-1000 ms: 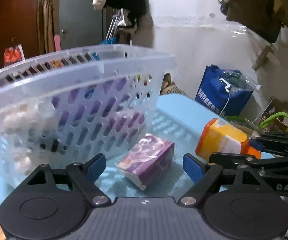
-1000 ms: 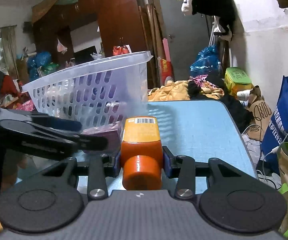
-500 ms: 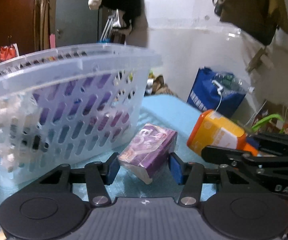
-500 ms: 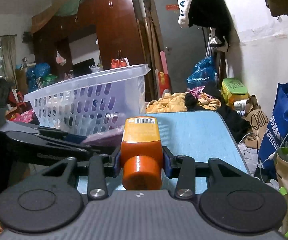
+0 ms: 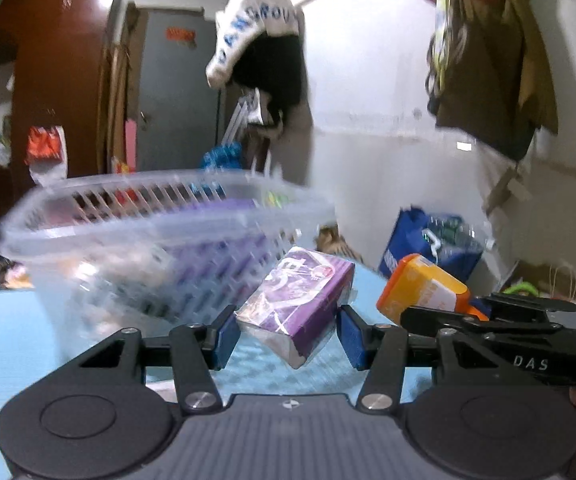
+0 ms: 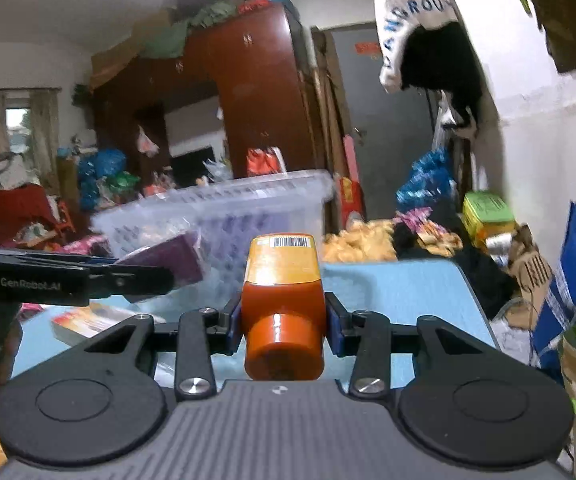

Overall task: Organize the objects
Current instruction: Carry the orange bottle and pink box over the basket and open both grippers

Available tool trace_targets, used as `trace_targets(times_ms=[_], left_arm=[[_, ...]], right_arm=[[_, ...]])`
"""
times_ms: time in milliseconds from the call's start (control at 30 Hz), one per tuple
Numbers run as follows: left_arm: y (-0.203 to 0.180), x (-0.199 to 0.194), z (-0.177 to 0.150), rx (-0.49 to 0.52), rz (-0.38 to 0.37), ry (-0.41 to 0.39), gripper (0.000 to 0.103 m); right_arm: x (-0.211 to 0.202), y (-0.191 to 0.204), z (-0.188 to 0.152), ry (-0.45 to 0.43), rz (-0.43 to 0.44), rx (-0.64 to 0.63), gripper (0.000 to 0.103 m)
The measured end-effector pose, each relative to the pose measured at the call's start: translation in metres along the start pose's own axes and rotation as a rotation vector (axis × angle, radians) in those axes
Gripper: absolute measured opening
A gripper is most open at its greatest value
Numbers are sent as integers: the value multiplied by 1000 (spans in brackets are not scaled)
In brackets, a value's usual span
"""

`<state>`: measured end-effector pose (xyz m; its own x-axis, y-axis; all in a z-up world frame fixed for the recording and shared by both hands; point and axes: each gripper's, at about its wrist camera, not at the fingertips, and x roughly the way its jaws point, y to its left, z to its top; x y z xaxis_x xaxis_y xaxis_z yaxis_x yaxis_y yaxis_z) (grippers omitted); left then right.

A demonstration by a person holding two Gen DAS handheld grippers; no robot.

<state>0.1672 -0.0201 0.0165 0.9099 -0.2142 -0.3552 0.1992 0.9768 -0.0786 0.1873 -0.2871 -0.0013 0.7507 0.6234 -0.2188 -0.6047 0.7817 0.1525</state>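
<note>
Lifted purple box (image 5: pixel 299 304) in left tool (image 5: pixel 288 338), long axis tilted forward-up

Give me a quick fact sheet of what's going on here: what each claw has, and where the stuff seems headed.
left gripper: shut on the purple packet, lifted off the table
right gripper: shut on the orange bottle, cap toward the camera
basket: clear plastic, perforated, already holds items
table: light blue
likely destination: the basket, as a guess
</note>
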Motion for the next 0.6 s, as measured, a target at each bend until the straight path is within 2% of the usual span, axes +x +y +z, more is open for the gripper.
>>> trace_targets(times_ms=[167, 300, 433, 533, 600], left_arm=[[10, -47, 18, -1, 42, -99, 57], [23, -75, 43, 1, 105, -169, 57], [38, -71, 79, 6, 186, -183, 57], [52, -55, 106, -26, 213, -157, 57], [58, -41, 119, -31, 245, -141, 57]], right_arm=[[-6, 23, 23, -50, 23, -71, 44], [7, 34, 51, -80, 38, -128, 44], [40, 41, 84, -102, 7, -202, 44], [77, 40, 106, -59, 15, -208, 44], [107, 38, 116, -9, -17, -206, 44]])
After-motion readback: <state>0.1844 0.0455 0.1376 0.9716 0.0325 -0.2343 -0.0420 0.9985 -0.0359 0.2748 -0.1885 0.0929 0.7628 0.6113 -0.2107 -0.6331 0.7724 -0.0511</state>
